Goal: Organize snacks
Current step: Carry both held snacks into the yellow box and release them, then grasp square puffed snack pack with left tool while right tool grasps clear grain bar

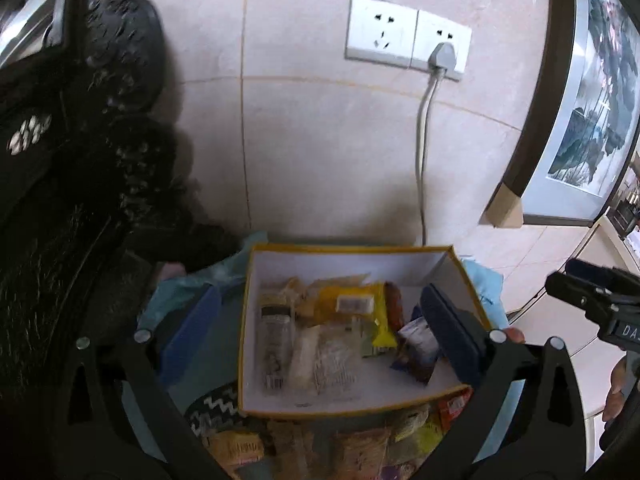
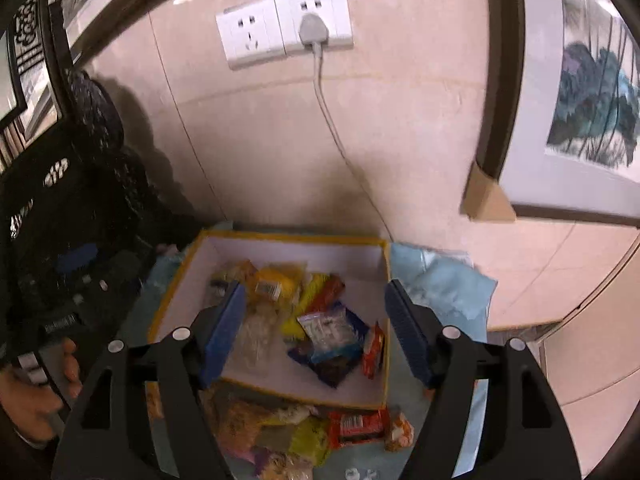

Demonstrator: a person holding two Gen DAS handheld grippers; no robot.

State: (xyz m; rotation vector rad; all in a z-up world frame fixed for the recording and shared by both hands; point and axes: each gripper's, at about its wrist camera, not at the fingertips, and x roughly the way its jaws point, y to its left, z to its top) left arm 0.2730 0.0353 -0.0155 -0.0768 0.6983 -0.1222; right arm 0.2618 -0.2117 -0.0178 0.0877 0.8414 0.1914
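Hovering over the box right now with both sets of tongs spread and nothing between the pads. Left tongs stand wide, straddling the box's left wall; right tongs are parted too, pads clear of every packet. So both are released, nothing grasped.

Where the snacks are: a good batch already lies inside the yellow-rimmed box, which sits on a light blue cloth on the tabletop, hard against the tiled wall. In the right view we see a yellow packet at about 11 o'clock in the box, a blue packet near the middle, and a small red one at 3 o'clock leaning on the wall. The loose pile waits outside, at 6 o'clock from the box, just beside its near rim, with a red wrapper at its right end.

Our take on doing this step well: come down on one packet at the edge of the pile, that red wrapper looks easiest, pinch it across its short side, lift clear of the rim before moving over. The wrappers are crinkly, so a shallow pinch may slip.

Writing: barcode stickers on a few packets, but it's all too blurred to read. The other tool's body shows letters "DA", rest cut off.
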